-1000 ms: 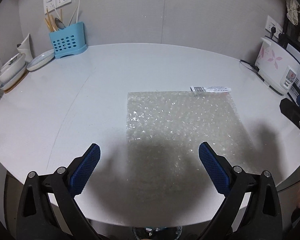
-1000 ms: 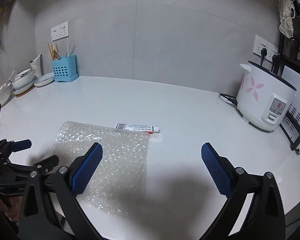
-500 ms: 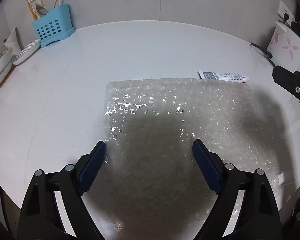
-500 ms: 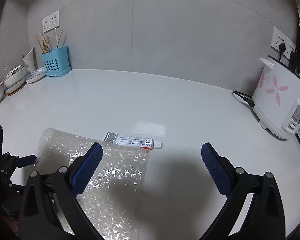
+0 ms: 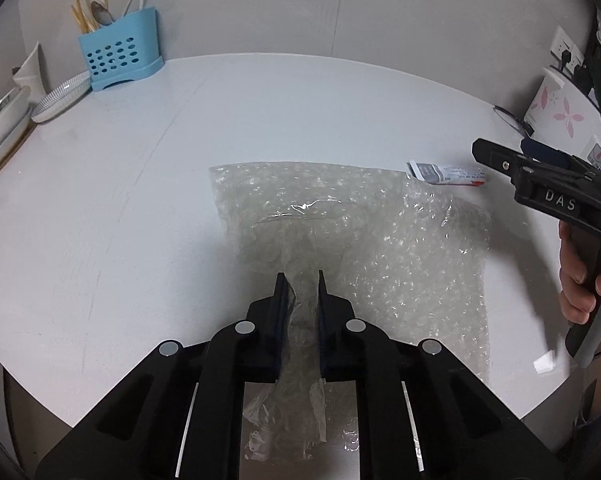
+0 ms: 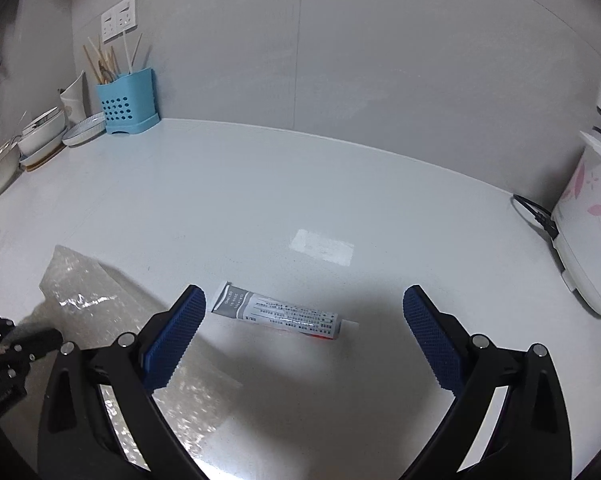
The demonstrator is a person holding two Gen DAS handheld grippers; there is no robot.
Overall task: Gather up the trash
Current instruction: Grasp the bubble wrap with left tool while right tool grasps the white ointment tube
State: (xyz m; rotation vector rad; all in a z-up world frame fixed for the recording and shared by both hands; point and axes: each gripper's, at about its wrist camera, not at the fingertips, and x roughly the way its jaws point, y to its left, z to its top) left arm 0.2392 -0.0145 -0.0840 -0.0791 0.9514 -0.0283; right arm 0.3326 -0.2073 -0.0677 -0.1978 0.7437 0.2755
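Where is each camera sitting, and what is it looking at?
Left wrist: sits on the left claw, looking down at the bubble wrap it pinches; a hand shows.
Right wrist: sits on the open right claw, looking at the glue tube.
Both show bubble wrap, tube, blue utensil holder, rice cooker.
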